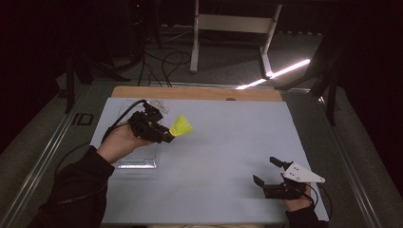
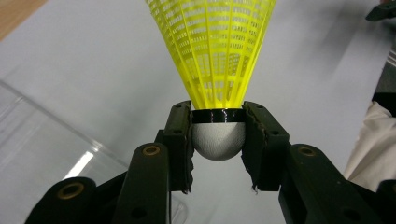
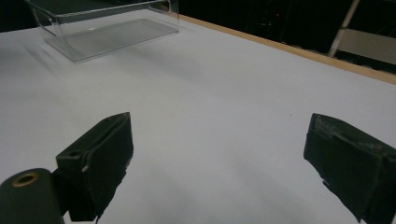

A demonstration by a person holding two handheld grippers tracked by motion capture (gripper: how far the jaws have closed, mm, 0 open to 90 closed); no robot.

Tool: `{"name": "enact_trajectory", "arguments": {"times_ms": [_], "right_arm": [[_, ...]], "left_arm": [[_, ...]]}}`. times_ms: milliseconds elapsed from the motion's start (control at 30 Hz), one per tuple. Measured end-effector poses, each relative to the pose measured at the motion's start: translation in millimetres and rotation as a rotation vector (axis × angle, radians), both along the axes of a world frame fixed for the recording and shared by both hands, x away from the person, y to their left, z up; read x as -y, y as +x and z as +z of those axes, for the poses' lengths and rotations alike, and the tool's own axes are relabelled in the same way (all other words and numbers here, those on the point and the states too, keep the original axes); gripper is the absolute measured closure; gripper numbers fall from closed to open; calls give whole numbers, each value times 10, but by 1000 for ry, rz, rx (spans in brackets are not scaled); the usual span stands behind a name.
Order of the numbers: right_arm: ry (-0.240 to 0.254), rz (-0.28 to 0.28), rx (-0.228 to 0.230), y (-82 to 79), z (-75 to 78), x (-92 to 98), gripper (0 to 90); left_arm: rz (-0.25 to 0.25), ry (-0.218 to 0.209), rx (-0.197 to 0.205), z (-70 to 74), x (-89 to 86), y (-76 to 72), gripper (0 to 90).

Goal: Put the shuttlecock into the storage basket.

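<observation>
Wooden table (image 1: 199, 92) under white sheet (image 1: 223, 156), clear plastic tray (image 1: 138, 161) at left.

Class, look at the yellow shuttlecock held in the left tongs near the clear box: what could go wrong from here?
1. The left tongs pinch only the round white cork base of the yellow plastic shuttlecock; that curved surface could slip out.
2. The shuttlecock hangs beside the clear plastic box, not over it, so an early release would probably land it on the white table sheet.
3. The right tongs rest open, far off, unable to catch it.
</observation>
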State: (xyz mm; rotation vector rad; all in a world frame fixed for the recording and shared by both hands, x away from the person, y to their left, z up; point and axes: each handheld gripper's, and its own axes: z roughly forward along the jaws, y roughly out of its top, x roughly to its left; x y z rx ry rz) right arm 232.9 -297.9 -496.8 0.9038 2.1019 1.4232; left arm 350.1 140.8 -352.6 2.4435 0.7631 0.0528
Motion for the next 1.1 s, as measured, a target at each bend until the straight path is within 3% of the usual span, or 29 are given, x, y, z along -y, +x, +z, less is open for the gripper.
{"name": "enact_trajectory", "arguments": {"times_ms": [367, 700, 1100], "right_arm": [[-3, 3, 1, 5, -2, -1, 83], [-5, 5, -2, 15, -7, -11, 83], [-6, 8, -7, 18, -10, -20, 83]], "left_arm": [[79, 8, 23, 63, -337, -22, 657], [150, 12, 15, 50, -638, -48, 657], [245, -7, 26, 51, -1016, -161, 657]]}}
